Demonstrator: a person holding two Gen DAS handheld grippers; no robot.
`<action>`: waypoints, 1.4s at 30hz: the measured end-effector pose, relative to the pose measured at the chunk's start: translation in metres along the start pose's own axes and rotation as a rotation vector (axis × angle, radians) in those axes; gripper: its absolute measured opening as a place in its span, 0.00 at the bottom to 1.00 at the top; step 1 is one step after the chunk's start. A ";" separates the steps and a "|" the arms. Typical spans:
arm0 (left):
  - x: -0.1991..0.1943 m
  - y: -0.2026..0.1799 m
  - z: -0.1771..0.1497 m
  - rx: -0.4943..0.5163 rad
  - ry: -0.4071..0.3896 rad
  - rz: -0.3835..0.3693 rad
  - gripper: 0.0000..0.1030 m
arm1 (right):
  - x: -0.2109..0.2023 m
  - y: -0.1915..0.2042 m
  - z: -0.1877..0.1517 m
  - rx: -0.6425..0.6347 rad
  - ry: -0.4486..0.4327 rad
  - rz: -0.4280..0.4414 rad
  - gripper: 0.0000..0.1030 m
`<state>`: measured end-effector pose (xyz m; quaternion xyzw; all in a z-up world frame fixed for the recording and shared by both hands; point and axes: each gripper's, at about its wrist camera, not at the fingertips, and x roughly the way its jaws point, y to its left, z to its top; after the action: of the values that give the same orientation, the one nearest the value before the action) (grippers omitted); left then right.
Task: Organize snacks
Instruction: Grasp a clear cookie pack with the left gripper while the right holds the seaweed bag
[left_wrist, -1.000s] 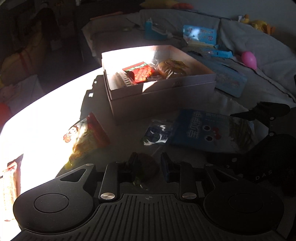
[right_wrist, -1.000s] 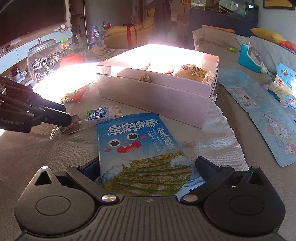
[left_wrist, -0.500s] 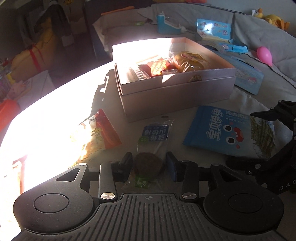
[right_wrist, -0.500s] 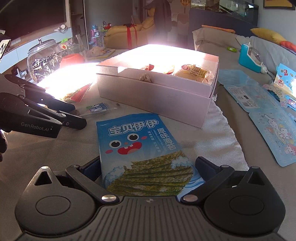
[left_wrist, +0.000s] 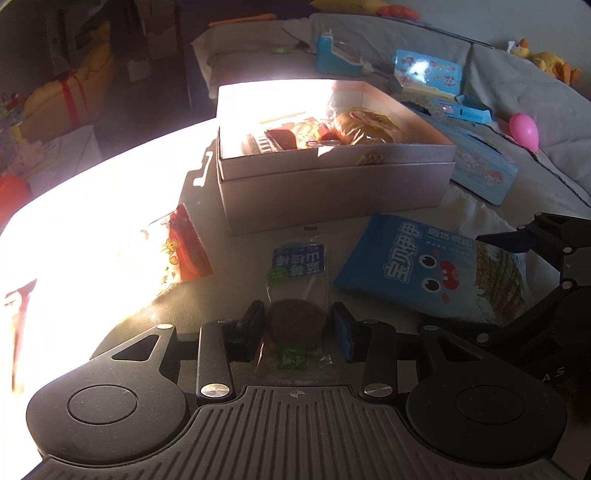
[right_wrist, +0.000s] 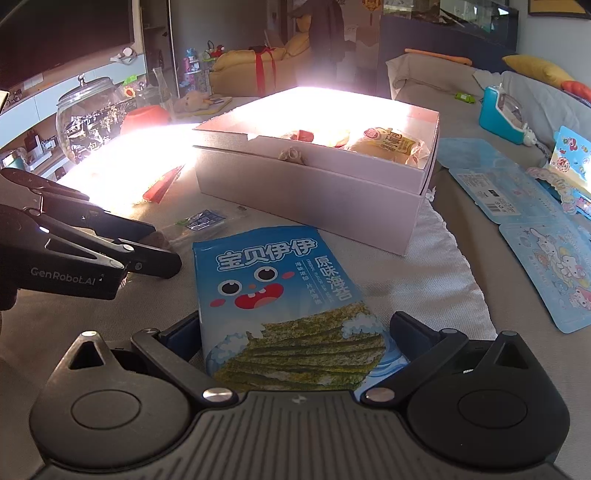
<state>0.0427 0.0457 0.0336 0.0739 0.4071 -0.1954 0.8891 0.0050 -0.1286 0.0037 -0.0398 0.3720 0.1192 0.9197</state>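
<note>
The left gripper (left_wrist: 297, 325) has its fingers narrowed beside a small clear snack packet (left_wrist: 297, 291); a second ago the packet lay crumpled and askew, and now it lies straight between them, ready to lift, though contact is hard to confirm. The right gripper (right_wrist: 295, 332) keeps its fingers wide around the blue seaweed bag (right_wrist: 284, 306), not yet closed. Both snacks lie on the table (right_wrist: 424, 280) just before the open pink box (right_wrist: 332, 195), which already holds snacks. A red-and-yellow bag (left_wrist: 173, 254) sits in harsh sunlight; beyond is a cluttered living room.
</note>
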 end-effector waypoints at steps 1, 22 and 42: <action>-0.003 0.000 -0.002 -0.006 0.003 0.004 0.43 | 0.000 -0.001 0.001 -0.003 0.008 0.005 1.00; -0.030 -0.019 -0.038 -0.039 0.003 -0.028 0.67 | -0.001 -0.007 0.034 -0.045 0.046 0.067 1.00; -0.029 -0.019 -0.038 -0.032 0.004 -0.020 0.69 | -0.028 -0.029 0.003 0.022 0.036 0.037 0.76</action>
<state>-0.0081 0.0476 0.0309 0.0559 0.4127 -0.1976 0.8874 -0.0048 -0.1616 0.0249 -0.0251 0.3903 0.1314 0.9109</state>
